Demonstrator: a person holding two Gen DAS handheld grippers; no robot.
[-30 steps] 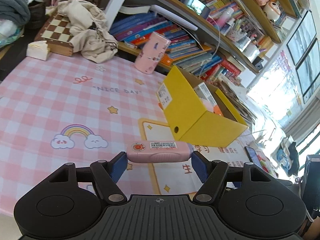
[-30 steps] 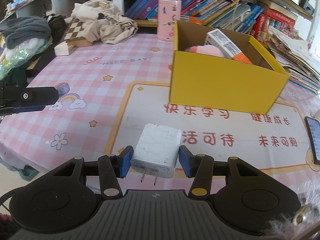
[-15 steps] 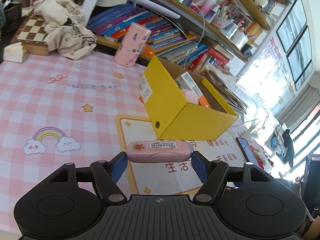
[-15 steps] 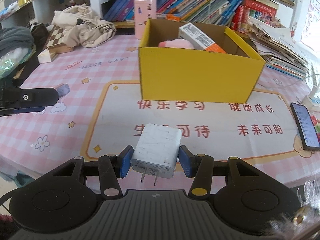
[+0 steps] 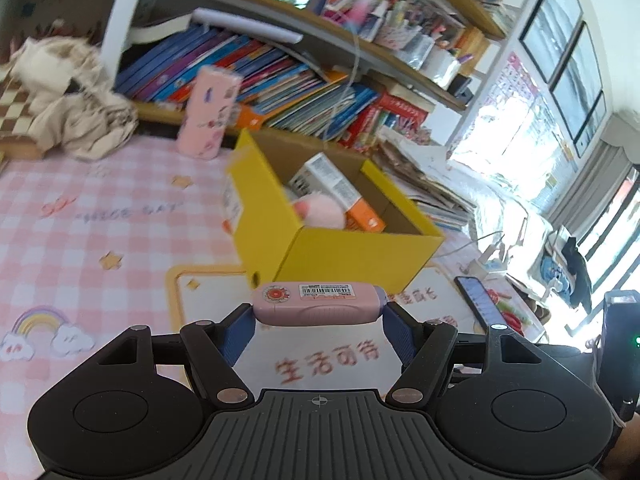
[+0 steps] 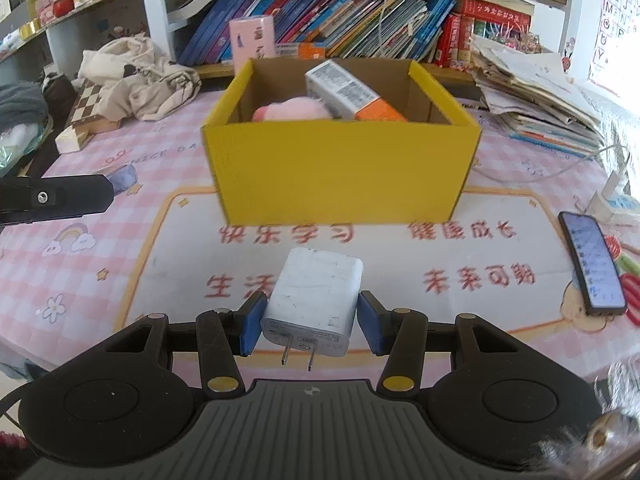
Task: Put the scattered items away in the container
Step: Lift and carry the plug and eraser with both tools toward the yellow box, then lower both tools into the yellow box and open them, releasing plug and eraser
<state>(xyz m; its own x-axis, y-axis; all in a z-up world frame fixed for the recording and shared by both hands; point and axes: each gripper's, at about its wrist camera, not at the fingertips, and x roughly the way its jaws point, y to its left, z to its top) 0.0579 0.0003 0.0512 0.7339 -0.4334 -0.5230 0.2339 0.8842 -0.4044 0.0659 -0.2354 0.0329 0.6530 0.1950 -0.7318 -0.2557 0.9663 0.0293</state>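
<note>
My left gripper (image 5: 318, 324) is shut on a pink oblong case (image 5: 318, 305) with a barcode label, held crosswise above the mat. Just beyond it stands the yellow cardboard box (image 5: 352, 254), open at the top, holding a pink plush toy (image 5: 322, 210) and a white-and-orange carton (image 5: 336, 194). My right gripper (image 6: 310, 322) is shut on a white plug adapter (image 6: 316, 294), prongs pointing toward the camera. The same yellow box (image 6: 340, 168) faces it across the mat. One finger of the left gripper (image 6: 52, 198) shows at the left edge of the right wrist view.
A phone (image 6: 592, 266) lies on the mat at the right, near a charger and cable (image 6: 612, 194). A pink tumbler (image 5: 208, 114) stands behind the box. Crumpled cloth (image 6: 140, 76) and a chessboard (image 6: 86, 114) sit at the back left. Stacked papers (image 6: 532, 100) and bookshelves line the back.
Both grippers have moved toward the yellow box with their items still held; the box now looks larger and more central, and its contents show from above in the left wrist view.
</note>
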